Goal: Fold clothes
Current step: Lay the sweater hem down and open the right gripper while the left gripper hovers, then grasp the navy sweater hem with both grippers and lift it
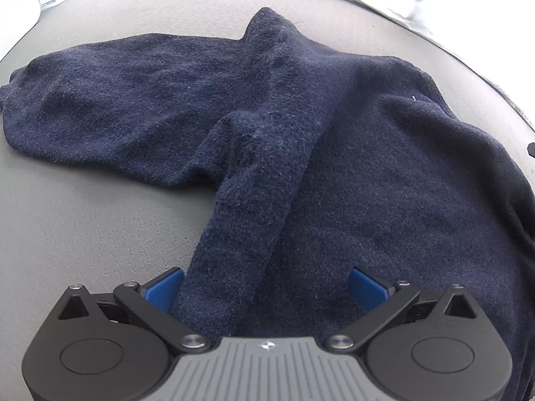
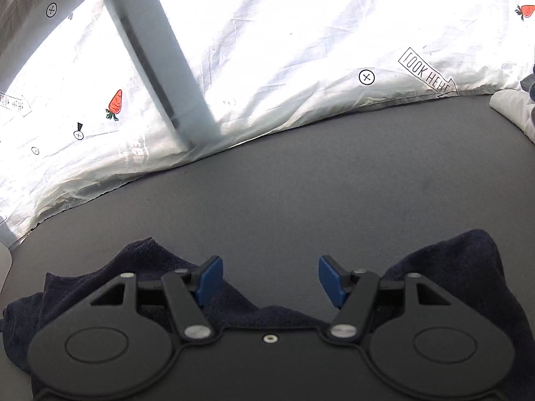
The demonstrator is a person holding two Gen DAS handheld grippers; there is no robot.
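A dark navy fleece garment (image 1: 301, 127) lies spread on the grey table (image 1: 83, 220), one sleeve reaching left and a folded strip running down toward the camera. My left gripper (image 1: 265, 285) hovers over that strip, open, with its blue pads (image 1: 165, 287) standing wide on either side of the cloth and not pressing it. In the right wrist view my right gripper (image 2: 269, 280) is open above bare grey table (image 2: 301, 183), nothing between its fingers. Edges of the navy garment (image 2: 461, 267) show under and beside the right gripper's body.
A white printed sheet (image 2: 301, 50) with carrots and "look here" marks hangs behind the table's far edge. A pale upright post (image 2: 160, 50) stands at the back left. A white bundle of cloth (image 2: 515, 110) lies at the far right.
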